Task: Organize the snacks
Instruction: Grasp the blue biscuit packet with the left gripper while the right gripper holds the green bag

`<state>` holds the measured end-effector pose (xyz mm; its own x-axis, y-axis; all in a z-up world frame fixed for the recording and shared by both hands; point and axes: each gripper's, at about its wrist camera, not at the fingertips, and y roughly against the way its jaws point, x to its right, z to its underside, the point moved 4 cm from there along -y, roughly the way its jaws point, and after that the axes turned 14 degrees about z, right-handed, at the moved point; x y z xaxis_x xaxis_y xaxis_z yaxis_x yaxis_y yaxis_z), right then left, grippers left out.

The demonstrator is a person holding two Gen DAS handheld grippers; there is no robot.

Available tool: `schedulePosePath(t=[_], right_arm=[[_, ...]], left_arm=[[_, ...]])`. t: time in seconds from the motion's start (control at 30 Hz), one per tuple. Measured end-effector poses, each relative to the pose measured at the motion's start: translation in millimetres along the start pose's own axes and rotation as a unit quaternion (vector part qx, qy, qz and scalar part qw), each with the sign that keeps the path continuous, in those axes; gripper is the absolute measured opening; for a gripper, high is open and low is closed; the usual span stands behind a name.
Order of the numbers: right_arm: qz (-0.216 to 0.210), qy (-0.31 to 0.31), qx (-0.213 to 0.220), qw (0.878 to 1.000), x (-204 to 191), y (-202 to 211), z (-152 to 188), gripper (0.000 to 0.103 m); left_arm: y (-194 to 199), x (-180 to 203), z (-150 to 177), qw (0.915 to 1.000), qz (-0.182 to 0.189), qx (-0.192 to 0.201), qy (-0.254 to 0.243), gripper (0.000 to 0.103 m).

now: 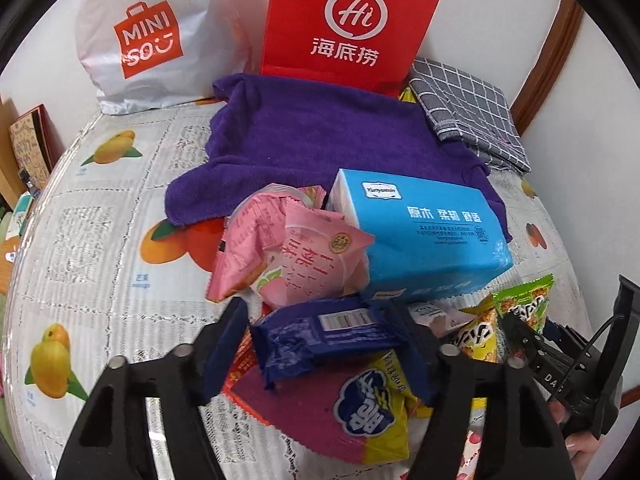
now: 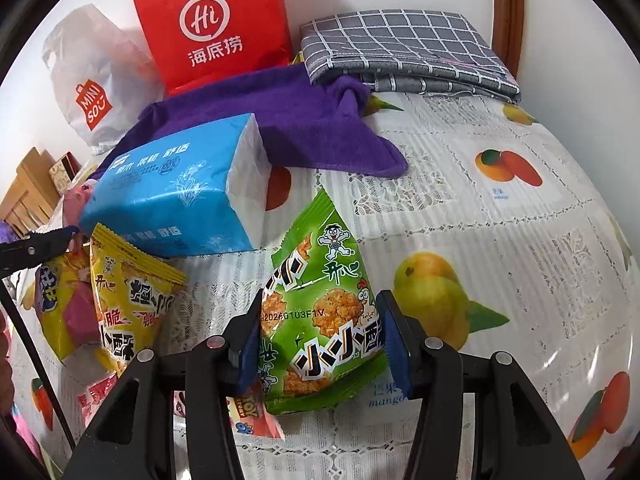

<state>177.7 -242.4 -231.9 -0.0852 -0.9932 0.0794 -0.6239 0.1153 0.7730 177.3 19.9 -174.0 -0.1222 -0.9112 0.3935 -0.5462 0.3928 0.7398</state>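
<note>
On the table: a fruit-print cloth (image 2: 500, 240) with lace bands covered the surface; snacks lay heaped at its near edge.
Green pack (image 2: 320, 320): glossy green pouch with serrated top, cartoon boy, chicken, brown cracker pictures, bold black-and-white characters and a printed date code; it stood upright and tilted between the right pads, clear of the heap.
Right gripper (image 2: 316, 344): jaws partly closed, both blue pads pressed on the green pack's lower sides.
Blue pack (image 1: 324, 340): dark blue crinkled wrapper with a white barcode panel; it lay across the heap, between the left fingers.
Left gripper (image 1: 320, 332): jaws about half open; both blue pads stood at the blue pack's ends; firm contact could not be told.
Yellow pack (image 2: 128, 300): same style as the green one, leaning just left of it.
Pink packs (image 1: 296, 252): pale pink, peach picture, resting against the tissue pack.
Tissue pack (image 1: 420, 236): light blue block, partly on the purple towel (image 1: 320, 136).
Rear: red bag (image 1: 352, 24), white bag (image 1: 148, 36), folded grey checked cloth (image 1: 468, 112) by the wall.
</note>
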Motion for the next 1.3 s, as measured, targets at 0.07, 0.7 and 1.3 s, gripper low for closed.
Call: schedulePosePath(t=[0.07,0.7,1.3], right_arm=[[0.002,0.002,0.001,1.000,-0.7,-0.5,0.2,0.052],[0.015,-0.003,0.039,0.999,1.4,51.1,-0.6,0.052],[0.017,0.001,0.059,0.998,-4.0,81.0,1.8,0.052]], left_arm=[[1.4,1.7,0.0,1.0000,0.005,0.005,-0.004,0.055],[51.4,9.4,8.8,0.9985,0.031,0.044,-0.010,0.044],[51.8,-12.3,35.1,0.9988,0.041,0.014,0.021,0.055]])
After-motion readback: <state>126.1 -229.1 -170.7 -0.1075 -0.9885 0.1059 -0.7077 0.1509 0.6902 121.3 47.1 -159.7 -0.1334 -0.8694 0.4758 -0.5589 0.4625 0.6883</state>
